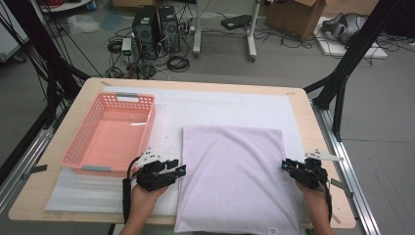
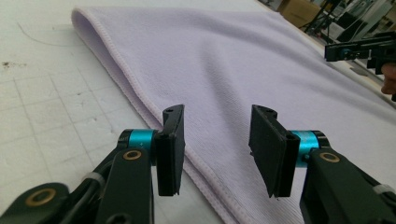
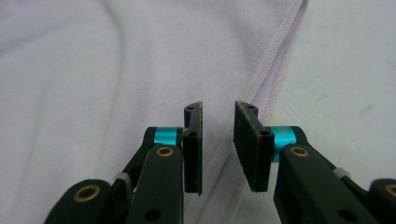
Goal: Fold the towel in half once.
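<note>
Both my left gripper (image 2: 215, 149) and right gripper (image 3: 218, 147) are released at the towel's (image 1: 235, 171) edges, so I might pinch just one layer.

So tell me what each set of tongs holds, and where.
Nothing. Left tongs and right tongs stand open over opposite edges of the cloth.

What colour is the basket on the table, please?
The basket is salmon pink, clearest in the high view.
</note>
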Demonstrator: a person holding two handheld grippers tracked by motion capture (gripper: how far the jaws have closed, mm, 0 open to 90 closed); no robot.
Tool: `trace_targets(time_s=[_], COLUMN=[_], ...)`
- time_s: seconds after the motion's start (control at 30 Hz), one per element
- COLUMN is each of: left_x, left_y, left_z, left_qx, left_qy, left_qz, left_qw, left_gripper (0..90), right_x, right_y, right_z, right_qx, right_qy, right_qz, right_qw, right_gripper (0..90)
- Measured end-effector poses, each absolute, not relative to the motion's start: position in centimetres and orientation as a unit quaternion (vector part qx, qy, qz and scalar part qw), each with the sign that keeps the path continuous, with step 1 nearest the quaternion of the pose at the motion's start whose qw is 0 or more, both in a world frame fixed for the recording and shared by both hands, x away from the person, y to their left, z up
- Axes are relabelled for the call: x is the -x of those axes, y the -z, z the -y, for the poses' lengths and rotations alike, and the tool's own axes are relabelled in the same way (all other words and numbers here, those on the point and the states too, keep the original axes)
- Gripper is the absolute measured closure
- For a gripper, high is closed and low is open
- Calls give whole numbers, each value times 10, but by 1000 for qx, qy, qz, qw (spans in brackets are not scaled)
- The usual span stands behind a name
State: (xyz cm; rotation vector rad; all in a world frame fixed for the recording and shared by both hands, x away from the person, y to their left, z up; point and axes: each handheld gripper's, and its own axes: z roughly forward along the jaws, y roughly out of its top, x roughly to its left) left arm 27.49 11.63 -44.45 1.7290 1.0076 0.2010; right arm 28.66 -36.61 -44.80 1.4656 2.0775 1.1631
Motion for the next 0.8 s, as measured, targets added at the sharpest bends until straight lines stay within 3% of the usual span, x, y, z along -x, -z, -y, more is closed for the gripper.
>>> trace_targets(time_s=[0.07, 0.2, 0.27, 0.3, 0.63, 0.8], left_x=[-279, -286, -290, -293, -329, -343], left_y=[445, 444, 442, 442, 446, 453], left_z=[-115, -112, -110, -109, -99, -97], left_qx=[-727, -729, -732, -732, -730, -734], left_qy=[-87, -93, -97, -99, -141, -113], left_qz=[-423, -423, -422, -424, -452, -482], left_qw=[534, 530, 525, 525, 493, 465], left_gripper=[553, 554, 553, 553, 540, 559], right_x=[-292, -289, -286, -285, -276, -276], right_y=[451, 443, 443, 443, 437, 437], right_z=[363, 372, 379, 384, 389, 386], right_qx=[-517, -529, -536, -539, -519, -513], right_qy=[-398, -366, -363, -384, -407, -410], right_qz=[-737, -736, -734, -724, -724, -727], right_qw=[175, 209, 205, 192, 204, 201], right_gripper=[831, 900, 850, 745, 738, 732])
